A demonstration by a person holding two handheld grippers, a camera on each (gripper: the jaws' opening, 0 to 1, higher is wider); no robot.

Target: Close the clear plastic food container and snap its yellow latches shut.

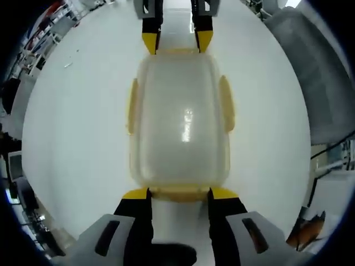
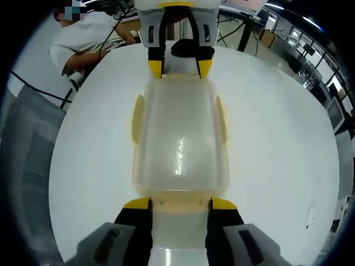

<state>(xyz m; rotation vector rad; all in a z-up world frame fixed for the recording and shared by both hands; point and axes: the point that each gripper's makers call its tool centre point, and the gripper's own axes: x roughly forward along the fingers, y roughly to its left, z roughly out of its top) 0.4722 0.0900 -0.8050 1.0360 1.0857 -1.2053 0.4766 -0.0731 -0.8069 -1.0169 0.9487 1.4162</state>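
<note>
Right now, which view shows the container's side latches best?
The left gripper view: both side latches on the container look larger and clearer against the white table. The right gripper view shows the same latches, smaller and paler.

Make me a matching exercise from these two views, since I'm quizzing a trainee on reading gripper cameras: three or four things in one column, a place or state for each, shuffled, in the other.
Things:
1. clear container
2. left gripper
3. right gripper
4. seated person

Places or states:
A. in the background beyond the white table, in the right gripper view
B. jaws apart at one end latch; at the top of the right gripper view
C. lid on, lying on the table between both grippers
D. jaws apart at the opposite end latch; at the top of the left gripper view

Pairs: 1-C, 2-B, 3-D, 4-A
</note>
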